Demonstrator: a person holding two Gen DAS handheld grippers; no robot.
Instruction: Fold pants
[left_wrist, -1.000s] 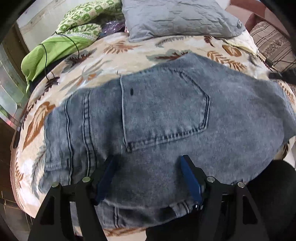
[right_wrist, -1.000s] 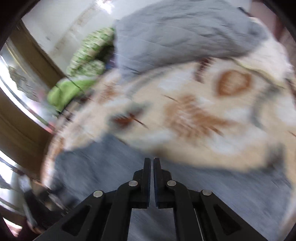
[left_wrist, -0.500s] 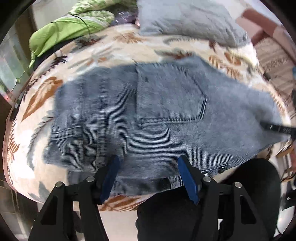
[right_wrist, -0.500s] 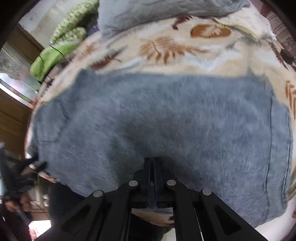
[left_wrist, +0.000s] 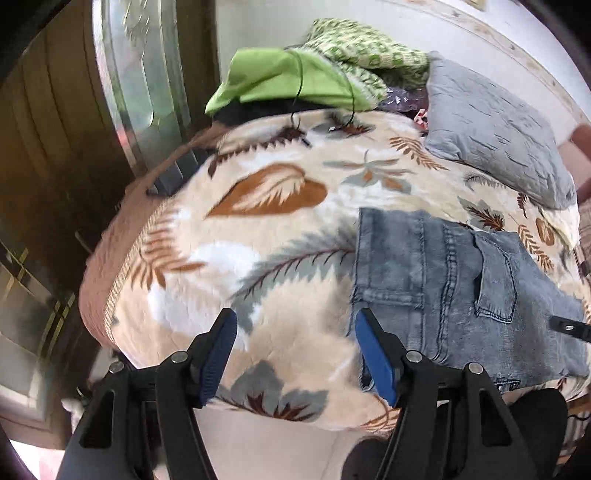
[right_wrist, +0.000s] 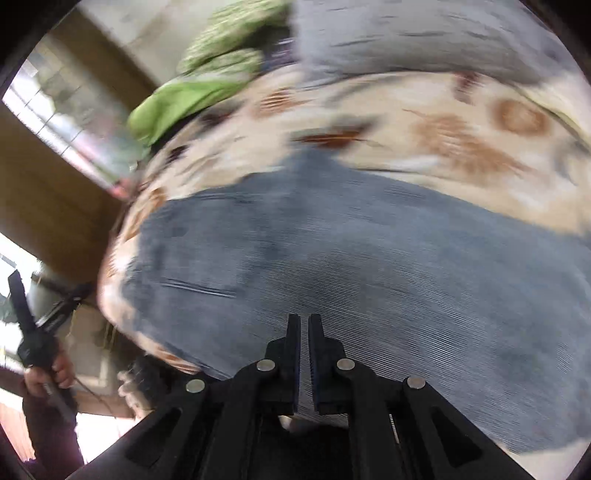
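Jeans (left_wrist: 454, 291) lie flat on the leaf-print blanket (left_wrist: 258, 236), off to the right of the left gripper (left_wrist: 291, 354) in the left wrist view, back pocket up and one short edge just past the right blue pad. The gripper's jaws stand wide apart over bare blanket with nothing between them, which suits a tool that is not carrying cloth and is free to take an edge. Ahead of it, a grey pillow (left_wrist: 495, 125) and a heap of green clothes (left_wrist: 288, 77) sit at the far side of the bed, well clear of the denim, so the folding area stays free.

From the right wrist view, blurred, the jeans (right_wrist: 332, 266) fill the space directly ahead of and beneath the right gripper (right_wrist: 302, 325). Its jaws are nearly together with only a thin slit, and no cloth is visibly pinched. Far left, a hand (right_wrist: 51, 373) holds the other tool's handle.
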